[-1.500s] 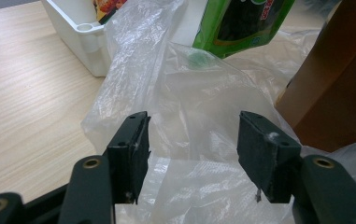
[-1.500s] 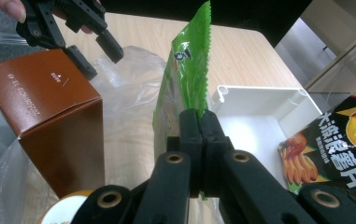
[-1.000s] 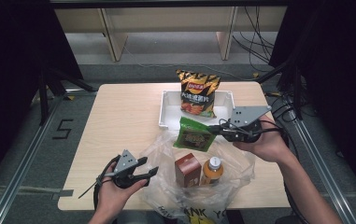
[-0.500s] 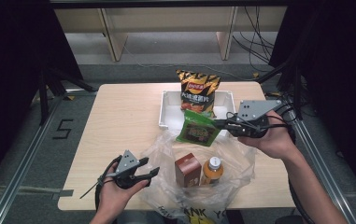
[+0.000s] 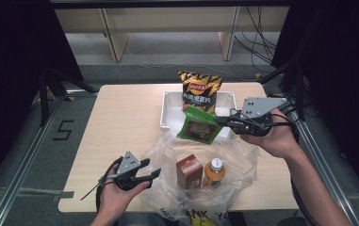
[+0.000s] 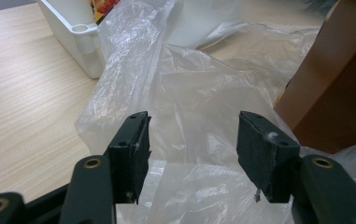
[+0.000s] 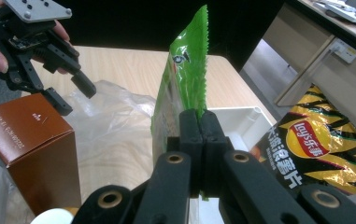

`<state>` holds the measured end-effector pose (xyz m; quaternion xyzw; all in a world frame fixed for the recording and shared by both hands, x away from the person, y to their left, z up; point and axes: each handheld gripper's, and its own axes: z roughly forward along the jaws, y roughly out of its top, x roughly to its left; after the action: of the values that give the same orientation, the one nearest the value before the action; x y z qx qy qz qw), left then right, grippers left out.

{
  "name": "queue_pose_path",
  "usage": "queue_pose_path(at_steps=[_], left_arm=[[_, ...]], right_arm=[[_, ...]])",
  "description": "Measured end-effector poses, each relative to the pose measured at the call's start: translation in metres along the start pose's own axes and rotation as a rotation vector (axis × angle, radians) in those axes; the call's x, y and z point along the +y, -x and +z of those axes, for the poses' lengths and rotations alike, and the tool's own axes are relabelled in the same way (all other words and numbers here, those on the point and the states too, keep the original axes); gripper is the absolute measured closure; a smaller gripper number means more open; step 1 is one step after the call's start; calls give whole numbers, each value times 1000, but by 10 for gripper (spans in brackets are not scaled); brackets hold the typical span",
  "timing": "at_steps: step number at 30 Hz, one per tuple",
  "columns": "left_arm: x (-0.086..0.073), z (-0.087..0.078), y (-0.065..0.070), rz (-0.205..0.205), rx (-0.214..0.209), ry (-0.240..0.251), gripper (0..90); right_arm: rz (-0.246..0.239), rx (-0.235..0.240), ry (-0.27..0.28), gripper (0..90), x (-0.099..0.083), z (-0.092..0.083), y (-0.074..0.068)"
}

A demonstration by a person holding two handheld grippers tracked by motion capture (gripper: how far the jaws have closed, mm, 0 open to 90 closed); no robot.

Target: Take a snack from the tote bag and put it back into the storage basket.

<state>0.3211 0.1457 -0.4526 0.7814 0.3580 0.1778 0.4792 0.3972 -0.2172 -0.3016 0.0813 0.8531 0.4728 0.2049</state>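
Observation:
My right gripper (image 5: 224, 121) is shut on the edge of a green snack packet (image 5: 199, 126), which hangs in the air over the near rim of the white tray (image 5: 167, 113). In the right gripper view the packet (image 7: 185, 79) stands upright out of the shut jaws (image 7: 198, 119). A clear plastic bag (image 5: 167, 155) lies open on the table's near side, with a brown carton (image 5: 189, 170) and an orange bottle (image 5: 214, 172) upright in it. My left gripper (image 5: 154, 174) is open at the bag's left edge; its jaws (image 6: 192, 140) straddle loose plastic (image 6: 189, 84) without pinching it.
A yellow-black chips bag (image 5: 199, 90) leans in the tray's far side, also seen as the chips bag (image 7: 316, 144). The brown carton (image 6: 334, 88) stands close on the right of the left gripper. Bare wooden tabletop (image 5: 120, 122) stretches left of the tray.
My right gripper has carried the green packet up and away from the bag, toward the tray. The left gripper has stayed in place, open.

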Motion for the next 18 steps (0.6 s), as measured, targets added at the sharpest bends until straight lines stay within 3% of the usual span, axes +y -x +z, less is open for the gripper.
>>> queue_pose_path(at_steps=[4, 6, 18], left_arm=[[0, 0, 0, 4, 0, 0, 438], [0, 0, 1, -19, 2, 3, 438], [0, 0, 1, -12, 1, 3, 438]], right_arm=[[10, -1, 10, 900, 0, 0, 1], [5, 0, 13, 900, 1, 0, 2], [9, -25, 54, 900, 11, -6, 3]])
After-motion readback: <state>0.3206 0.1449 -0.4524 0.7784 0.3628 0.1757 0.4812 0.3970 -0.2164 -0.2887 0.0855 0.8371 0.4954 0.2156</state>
